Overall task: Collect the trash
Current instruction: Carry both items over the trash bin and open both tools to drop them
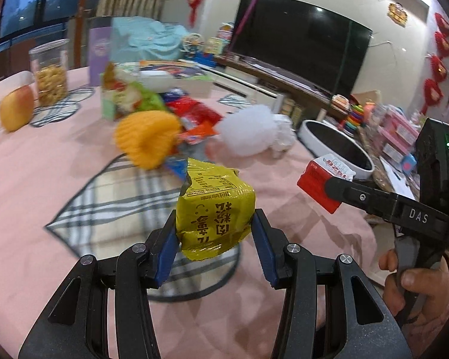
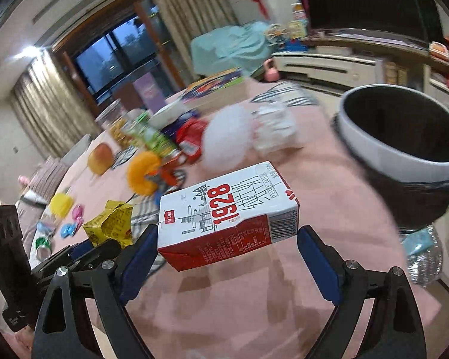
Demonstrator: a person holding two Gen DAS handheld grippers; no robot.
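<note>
My left gripper (image 1: 215, 218) is shut on a crumpled yellow snack wrapper (image 1: 215, 206), held above the pink tablecloth (image 1: 45, 179). To its right, my right gripper (image 1: 320, 185) carries a red and white milk carton (image 1: 317, 176). In the right wrist view the carton (image 2: 227, 206) lies crosswise between the blue pads of the right gripper (image 2: 227, 233), off the table, with both pads against its ends. The left gripper (image 2: 104, 239) and the yellow wrapper (image 2: 110, 224) show at the lower left. A white-rimmed bin with a black liner (image 2: 404, 155) stands just past the table's right edge.
An orange foam net (image 1: 146, 137), a white foam net (image 1: 248, 131), red packets (image 1: 194, 113) and a green bag lie mid-table. A fruit (image 1: 16, 107) and a snack jar (image 1: 49, 71) stand at the far left. A hand (image 1: 416, 284) grips the right gripper's handle.
</note>
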